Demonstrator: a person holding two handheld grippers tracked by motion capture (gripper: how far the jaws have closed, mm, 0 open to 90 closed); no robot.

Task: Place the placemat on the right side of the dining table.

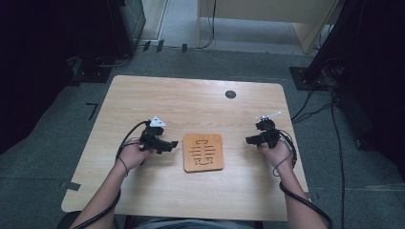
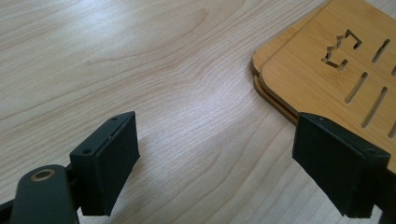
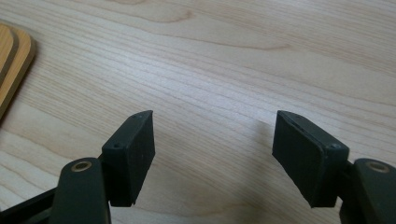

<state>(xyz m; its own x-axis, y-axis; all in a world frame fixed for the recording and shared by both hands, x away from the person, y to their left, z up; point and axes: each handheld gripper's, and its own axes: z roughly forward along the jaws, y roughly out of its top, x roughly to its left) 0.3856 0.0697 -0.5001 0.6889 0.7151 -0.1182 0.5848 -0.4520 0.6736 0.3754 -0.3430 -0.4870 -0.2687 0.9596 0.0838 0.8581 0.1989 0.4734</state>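
So, table (image 1: 143,95) mostly bare wood, lots of free room toward the far edge and both side edges; a small dark disc (image 1: 230,94) sits near the far edge. Left gripper (image 1: 173,144) lies low over the table just left of the board (image 1: 204,152), hand (image 1: 132,155) behind it, forearm coming up from the near edge, jaws pointing right toward the board's left edge. In the left gripper view its jaws stand wide apart, nothing between them, board (image 2: 322,70) corner ahead near the right jaw. Board sits mid-table, flat, near-square, cut slots on top, long slots running left-right, edges roughly parallel to the table edges. Right gripper (image 1: 248,140) is near the board's right side with a gap, pointing left at it, hand (image 1: 276,151) close to the right table edge. Its jaws are apart, holding nothing, bare wood between them; board (image 3: 11,65) edge shows at far left.
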